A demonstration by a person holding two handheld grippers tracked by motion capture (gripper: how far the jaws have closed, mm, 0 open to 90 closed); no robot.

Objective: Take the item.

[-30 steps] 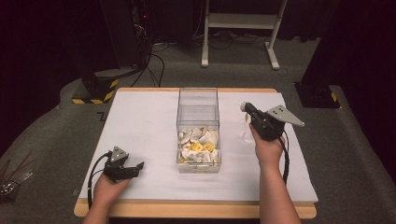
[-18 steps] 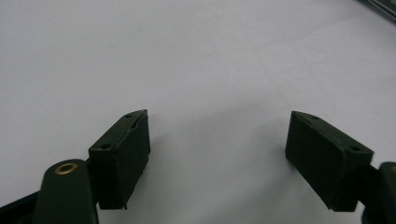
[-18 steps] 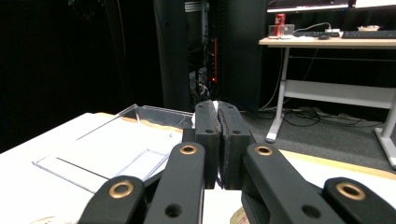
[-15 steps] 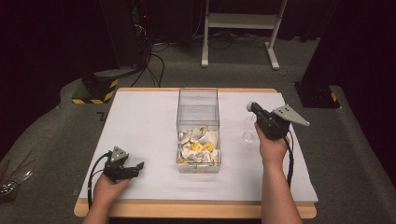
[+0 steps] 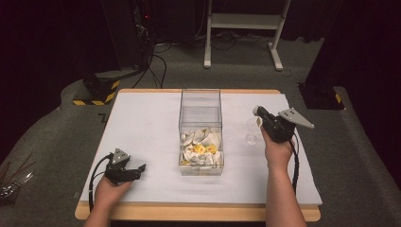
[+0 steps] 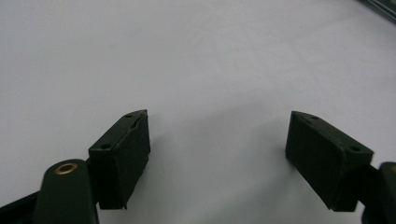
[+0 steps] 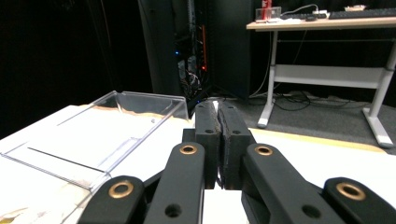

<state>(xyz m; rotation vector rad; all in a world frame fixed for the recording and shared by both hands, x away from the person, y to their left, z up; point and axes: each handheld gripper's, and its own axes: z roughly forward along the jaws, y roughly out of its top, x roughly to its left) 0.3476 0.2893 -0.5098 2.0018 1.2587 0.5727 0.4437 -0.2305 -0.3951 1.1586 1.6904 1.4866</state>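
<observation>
A clear plastic box [image 5: 200, 118] stands in the middle of the white table [image 5: 142, 123], with white and yellow pieces [image 5: 201, 149] heaped in its near end. My right gripper [image 5: 257, 112] hovers just right of the box, jaws pressed together [image 7: 217, 109]. A small clear plastic piece [image 5: 251, 132] hangs under its jaws, apparently pinched by a thin edge. The box's open rim [image 7: 116, 126] lies to the left in the right gripper view. My left gripper [image 5: 137, 170] rests at the table's front left, open [image 6: 217, 140], with bare tabletop between its pads.
A dark equipment rack with cables [image 5: 137, 28] and a white desk frame [image 5: 246, 21] stand beyond the table. A yellow-and-black striped base [image 5: 94, 92] sits at the far left corner. The table's wooden front edge [image 5: 198, 213] runs between the forearms.
My right gripper has drifted a little to the right and lower, away from the box, with the clear piece under it. The left gripper has stayed put.
</observation>
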